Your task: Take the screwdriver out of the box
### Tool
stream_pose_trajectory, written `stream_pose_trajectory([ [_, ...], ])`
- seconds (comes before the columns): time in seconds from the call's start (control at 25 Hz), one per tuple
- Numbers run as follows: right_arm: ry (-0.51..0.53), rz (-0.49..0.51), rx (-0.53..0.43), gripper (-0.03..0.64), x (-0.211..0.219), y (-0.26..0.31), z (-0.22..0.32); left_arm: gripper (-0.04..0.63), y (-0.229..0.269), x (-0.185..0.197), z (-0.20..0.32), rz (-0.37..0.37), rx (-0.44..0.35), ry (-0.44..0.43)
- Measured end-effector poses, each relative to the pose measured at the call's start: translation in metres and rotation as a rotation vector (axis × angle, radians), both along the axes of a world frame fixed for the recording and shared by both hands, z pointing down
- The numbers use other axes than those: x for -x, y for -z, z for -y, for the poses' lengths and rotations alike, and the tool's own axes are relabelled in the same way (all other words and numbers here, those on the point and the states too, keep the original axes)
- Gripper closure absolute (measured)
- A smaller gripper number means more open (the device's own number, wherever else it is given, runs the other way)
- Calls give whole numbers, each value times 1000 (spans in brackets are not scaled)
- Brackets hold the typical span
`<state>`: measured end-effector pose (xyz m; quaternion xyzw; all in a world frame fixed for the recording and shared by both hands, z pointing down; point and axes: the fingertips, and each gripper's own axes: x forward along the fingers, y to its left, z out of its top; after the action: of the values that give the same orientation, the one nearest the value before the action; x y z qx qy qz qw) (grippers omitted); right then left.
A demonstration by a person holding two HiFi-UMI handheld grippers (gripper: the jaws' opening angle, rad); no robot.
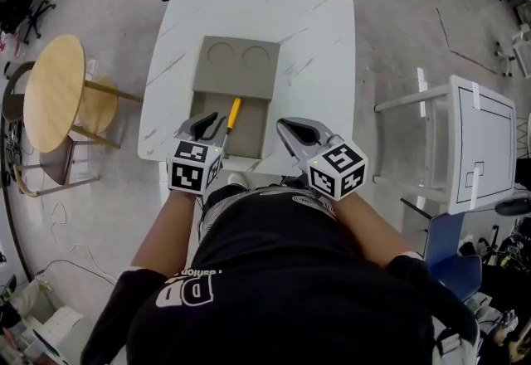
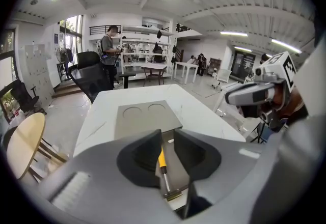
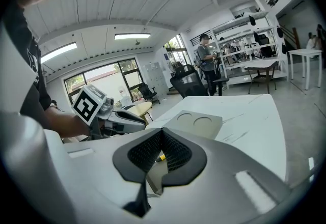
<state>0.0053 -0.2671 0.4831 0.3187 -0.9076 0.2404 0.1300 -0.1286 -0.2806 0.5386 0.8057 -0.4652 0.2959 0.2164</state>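
My left claw [image 2: 167, 137] is slightly open and empty; right claw [image 3: 162, 133] is closed on nothing. Both sit at the near edge of the grey cardboard box [image 1: 251, 119]. The yellow-handled screwdriver [image 1: 233, 116] lies inside its open tray, on the white marble bench [image 1: 319, 48].

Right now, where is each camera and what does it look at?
Head view: on the person's head, looking down at the table, box and screwdriver; shows arms, left gripper, right gripper.
Left gripper view: on the left gripper, looking along its parted jaws at the screwdriver; shows the right gripper.
Right gripper view: on the right gripper, looking past its closed jaws at the box; shows the left gripper.
Shared: all three show the box.
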Motion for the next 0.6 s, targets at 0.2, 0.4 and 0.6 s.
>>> stream_pose_trajectory([
  [0.2, -25, -3, 2, 616, -13, -2, 3, 457, -19, -3, 7, 22, 33, 1],
  [0.4, -45, -4, 2, 616, -22, -2, 7, 457, -40, -5, 12, 44, 71, -4],
  [0.6, -63, -9, 3, 616, -29, -2, 12, 457, -63, -7, 18, 73, 106, -13],
])
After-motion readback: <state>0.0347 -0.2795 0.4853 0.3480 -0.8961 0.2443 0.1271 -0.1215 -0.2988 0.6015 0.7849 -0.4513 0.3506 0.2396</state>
